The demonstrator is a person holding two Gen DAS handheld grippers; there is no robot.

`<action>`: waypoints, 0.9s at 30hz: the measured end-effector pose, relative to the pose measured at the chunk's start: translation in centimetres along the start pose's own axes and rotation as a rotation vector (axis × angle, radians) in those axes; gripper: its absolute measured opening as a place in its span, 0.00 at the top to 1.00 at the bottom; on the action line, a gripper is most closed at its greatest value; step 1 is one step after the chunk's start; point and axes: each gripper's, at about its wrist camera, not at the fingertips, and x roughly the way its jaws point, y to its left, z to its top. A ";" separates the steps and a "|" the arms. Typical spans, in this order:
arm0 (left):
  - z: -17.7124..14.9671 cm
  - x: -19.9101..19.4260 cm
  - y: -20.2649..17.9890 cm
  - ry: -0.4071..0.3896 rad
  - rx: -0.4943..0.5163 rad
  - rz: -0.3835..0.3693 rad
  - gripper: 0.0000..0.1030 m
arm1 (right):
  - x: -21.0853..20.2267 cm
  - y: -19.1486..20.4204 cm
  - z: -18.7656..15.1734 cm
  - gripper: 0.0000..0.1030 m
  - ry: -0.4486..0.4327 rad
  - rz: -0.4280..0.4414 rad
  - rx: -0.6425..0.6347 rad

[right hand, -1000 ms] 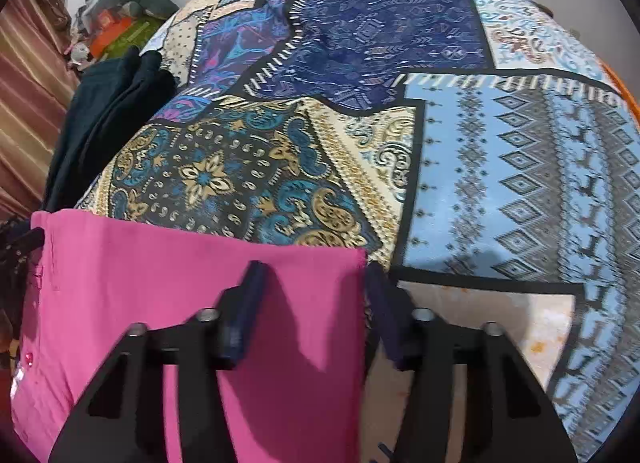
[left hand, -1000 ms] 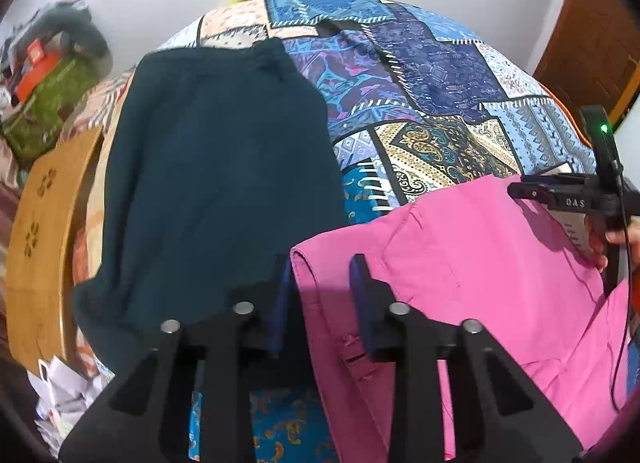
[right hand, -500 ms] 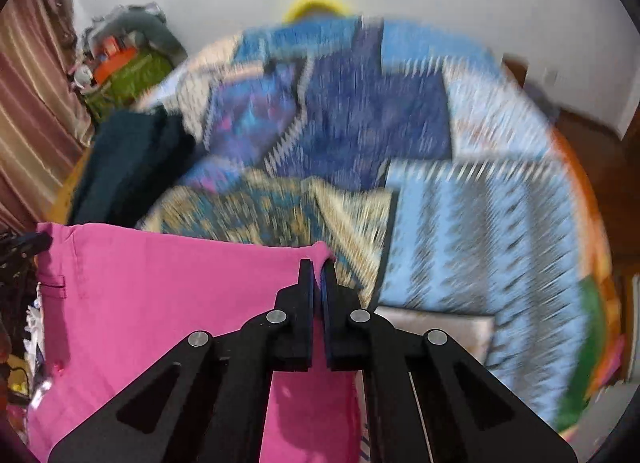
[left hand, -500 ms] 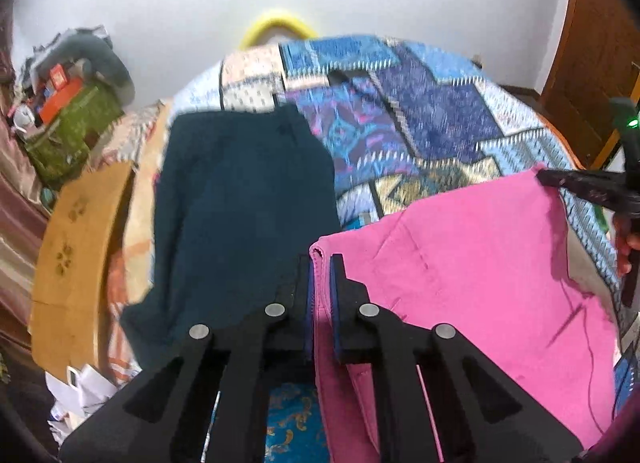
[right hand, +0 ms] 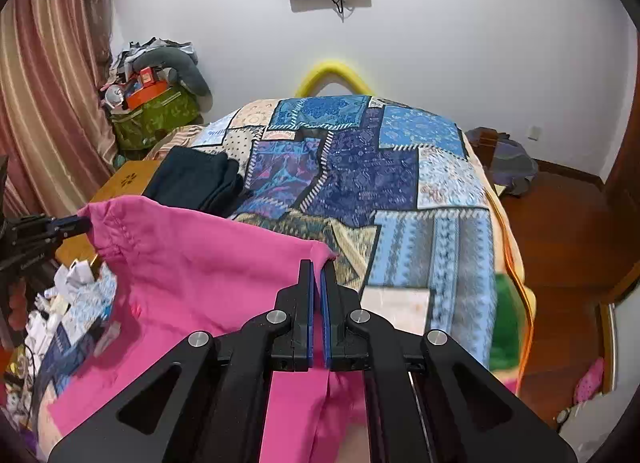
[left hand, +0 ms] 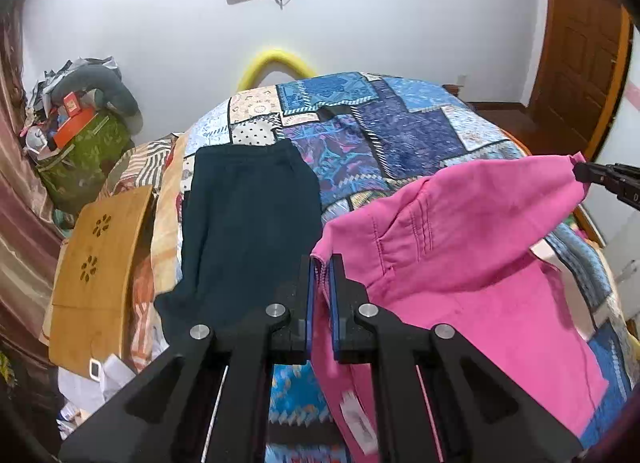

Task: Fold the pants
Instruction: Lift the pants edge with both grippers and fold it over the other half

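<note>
Patchwork bed [left hand: 400,135], pink pants [left hand: 460,231] pinched between left tool [left hand: 322,263], right tool [right hand: 318,267]

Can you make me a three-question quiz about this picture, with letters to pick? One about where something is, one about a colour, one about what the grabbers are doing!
1. Where are the dark pants?
A. on the floor
B. on the bed, left of the pink pants
C. on the wall

2. What colour is the hoop behind the bed?
A. yellow
B. red
C. white

3. What are the two grippers doing?
A. both open
B. one open
C. both pinching the pink pants

Answers: 1 B, they lie flat on the quilt. 2 A, it is bright yellow. 3 C, the left gripper and the right gripper each clamp a pink corner.
</note>
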 end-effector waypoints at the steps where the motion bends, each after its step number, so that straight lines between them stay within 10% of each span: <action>1: -0.5 -0.6 -0.1 -0.003 0.000 -0.004 0.93 | -0.6 0.1 -0.7 0.97 -0.001 0.002 0.003; 27: -16.8 -3.9 -4.2 0.157 0.067 -0.052 0.96 | -4.8 2.2 -17.2 0.94 0.150 -0.025 0.052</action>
